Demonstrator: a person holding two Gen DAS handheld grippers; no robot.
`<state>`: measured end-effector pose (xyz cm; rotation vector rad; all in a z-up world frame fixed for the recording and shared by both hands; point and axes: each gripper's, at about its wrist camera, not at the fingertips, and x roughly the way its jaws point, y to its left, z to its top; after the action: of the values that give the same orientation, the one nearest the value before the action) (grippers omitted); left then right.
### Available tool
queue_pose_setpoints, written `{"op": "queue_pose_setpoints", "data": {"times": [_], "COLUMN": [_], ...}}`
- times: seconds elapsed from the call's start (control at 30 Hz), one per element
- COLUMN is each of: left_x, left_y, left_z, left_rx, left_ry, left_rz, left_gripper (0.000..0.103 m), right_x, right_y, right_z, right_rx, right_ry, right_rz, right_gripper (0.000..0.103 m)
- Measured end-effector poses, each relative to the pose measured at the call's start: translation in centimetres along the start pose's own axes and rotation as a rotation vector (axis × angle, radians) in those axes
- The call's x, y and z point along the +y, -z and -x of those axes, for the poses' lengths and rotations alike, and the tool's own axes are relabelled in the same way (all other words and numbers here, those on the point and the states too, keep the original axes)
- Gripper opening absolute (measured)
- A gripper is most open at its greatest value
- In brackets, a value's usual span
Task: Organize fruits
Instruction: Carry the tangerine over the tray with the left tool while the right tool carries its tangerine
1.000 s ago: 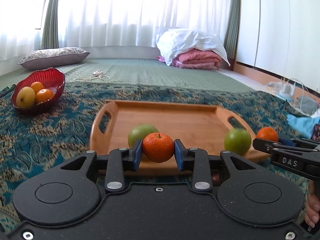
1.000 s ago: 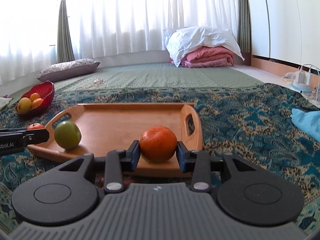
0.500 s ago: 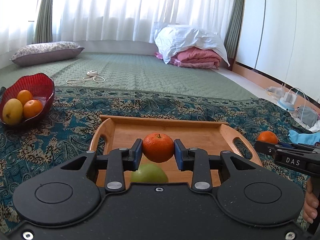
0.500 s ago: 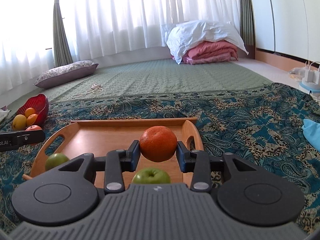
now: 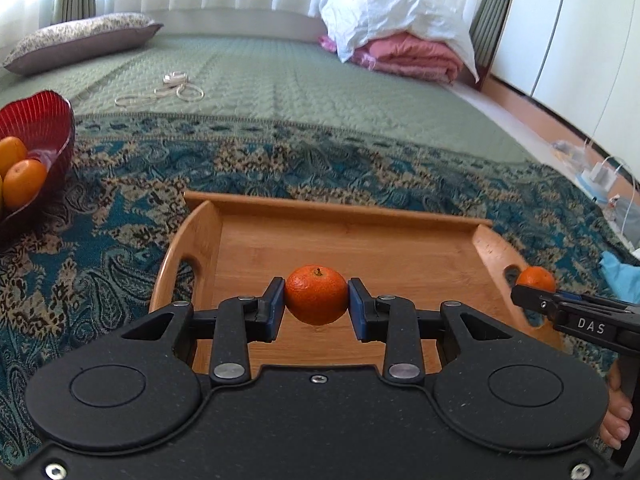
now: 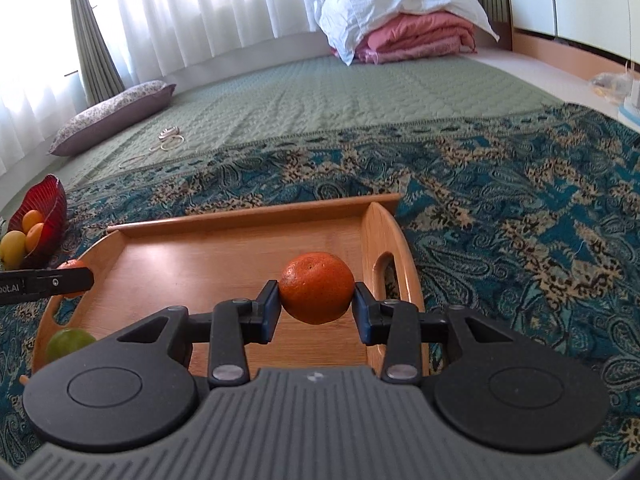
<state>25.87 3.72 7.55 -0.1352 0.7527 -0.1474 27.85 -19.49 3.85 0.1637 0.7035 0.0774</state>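
Note:
My left gripper (image 5: 316, 300) is shut on a small orange (image 5: 316, 295) and holds it above the wooden tray (image 5: 348, 208). My right gripper (image 6: 316, 300) is shut on a larger orange (image 6: 317, 287) above the tray's right part (image 6: 248, 214). A green apple (image 6: 68, 342) lies at the tray's near left corner in the right wrist view. The right gripper with its orange (image 5: 535, 278) shows at the right of the left wrist view. The left gripper's finger (image 6: 48, 282) shows at the left of the right wrist view.
A red bowl (image 5: 44, 120) with oranges (image 5: 22, 182) and a yellow fruit (image 6: 12, 246) sits at the left on the patterned blue cloth (image 6: 500, 208). A green quilt, a pillow (image 5: 80, 38), cords (image 5: 168, 90) and folded bedding (image 5: 400, 48) lie beyond. A light blue cloth (image 5: 618, 274) lies right.
Both grippers have risen and tilted down over the tray with their oranges. The green apples have dropped out of the left wrist view; one stays at the right wrist view's lower left.

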Motion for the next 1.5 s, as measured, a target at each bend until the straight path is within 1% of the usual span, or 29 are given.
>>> {"op": "queue_pose_setpoints", "data": {"times": [0.27,0.57,1.07,1.5], "left_x": [0.2,0.6,0.7,0.8], "left_y": [0.3,0.2,0.4,0.7], "left_z": [-2.8,-4.1,-4.6,-4.9], "left_rx": [0.061,0.077,0.077,0.08], "left_ry": [-0.046,-0.073,-0.084,-0.089], "left_rz": [-0.01,-0.005,-0.009,-0.006], "left_gripper": [0.032,0.032,0.032,0.032], "right_x": [-0.2,0.5,0.6,0.5], "right_y": [-0.1,-0.2,0.1,0.1], "right_z": [-2.1,-3.2,-3.7,-3.7], "right_rx": [0.071,0.109,0.13,0.131], "right_ry": [0.015,0.017,0.012,0.016], "right_rz": [-0.007,0.027,0.026,0.029], "right_gripper": [0.042,0.042,0.043,0.043]}}
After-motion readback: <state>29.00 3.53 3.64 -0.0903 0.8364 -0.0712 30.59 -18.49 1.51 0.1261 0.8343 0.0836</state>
